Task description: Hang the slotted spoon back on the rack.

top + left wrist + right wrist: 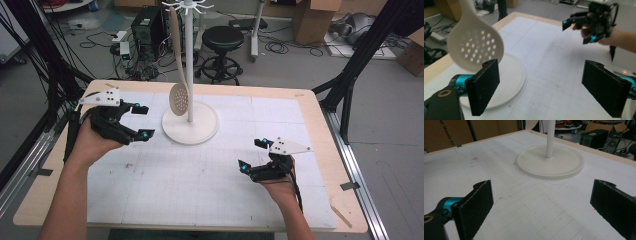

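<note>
While both hands sit low over the counter (pixel 210 175):
Left claw (pixel 142 121): wide apart, holding nothing, beside the spoon.
Right claw (pixel 252 155): wide apart, holding nothing.
Slotted spoon (pixel 179 97): hangs from the stand (pixel 190 122), bowl above its base.

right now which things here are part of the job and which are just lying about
Part of the job:
- slotted spoon, hanging on the stand
- white hook stand
- left gripper, fingers apart beside the spoon, holding nothing
- right gripper, open and empty

Just lying about:
- black stool
- computer tower
- cardboard boxes
- floor cables
</note>
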`<state>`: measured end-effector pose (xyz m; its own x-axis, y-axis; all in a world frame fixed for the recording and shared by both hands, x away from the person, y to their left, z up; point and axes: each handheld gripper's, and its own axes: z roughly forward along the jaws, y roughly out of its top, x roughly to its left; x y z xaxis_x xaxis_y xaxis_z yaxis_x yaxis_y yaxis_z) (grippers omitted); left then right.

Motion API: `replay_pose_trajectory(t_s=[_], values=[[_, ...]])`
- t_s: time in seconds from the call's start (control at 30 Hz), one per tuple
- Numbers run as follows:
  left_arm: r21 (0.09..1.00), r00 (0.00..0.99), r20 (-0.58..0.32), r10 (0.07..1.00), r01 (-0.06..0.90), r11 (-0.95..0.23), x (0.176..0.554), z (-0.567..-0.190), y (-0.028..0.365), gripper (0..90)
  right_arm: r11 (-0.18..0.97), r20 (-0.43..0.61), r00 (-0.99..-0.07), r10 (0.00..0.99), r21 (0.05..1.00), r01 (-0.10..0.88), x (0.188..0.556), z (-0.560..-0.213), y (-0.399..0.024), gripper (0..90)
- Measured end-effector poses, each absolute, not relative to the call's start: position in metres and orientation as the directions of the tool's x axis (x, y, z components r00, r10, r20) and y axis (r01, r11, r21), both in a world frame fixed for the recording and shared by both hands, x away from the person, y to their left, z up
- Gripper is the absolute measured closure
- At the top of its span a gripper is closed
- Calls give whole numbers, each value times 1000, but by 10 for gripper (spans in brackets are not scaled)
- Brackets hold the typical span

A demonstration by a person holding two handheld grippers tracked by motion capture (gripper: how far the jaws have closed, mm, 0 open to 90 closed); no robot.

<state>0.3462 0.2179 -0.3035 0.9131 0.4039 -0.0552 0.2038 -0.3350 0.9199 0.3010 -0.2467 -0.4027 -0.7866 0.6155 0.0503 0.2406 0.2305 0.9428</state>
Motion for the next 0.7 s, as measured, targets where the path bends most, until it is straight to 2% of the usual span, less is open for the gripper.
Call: replay_pose_trajectory(t_s=[0.23, 0.33, 0.5, 0.7], values=[[941, 904, -121, 411, 236, -242, 335, -347, 238, 129, 224, 62, -785, 617, 942, 250, 301, -403, -248, 32], [930, 891, -120, 437, 255, -265, 333, -352, 241, 111, 232, 56, -787, 615, 940, 248, 301, -404, -247, 32], [922, 908, -139, 395, 264, -284, 328, -362, 236, 67, 228, 56, -785, 617, 942, 246, 301, -403, -249, 32], [902, 907, -147, 395, 286, -322, 330, -373, 226, 16, 222, 60, -781, 621, 943, 249, 303, -405, -253, 32]])
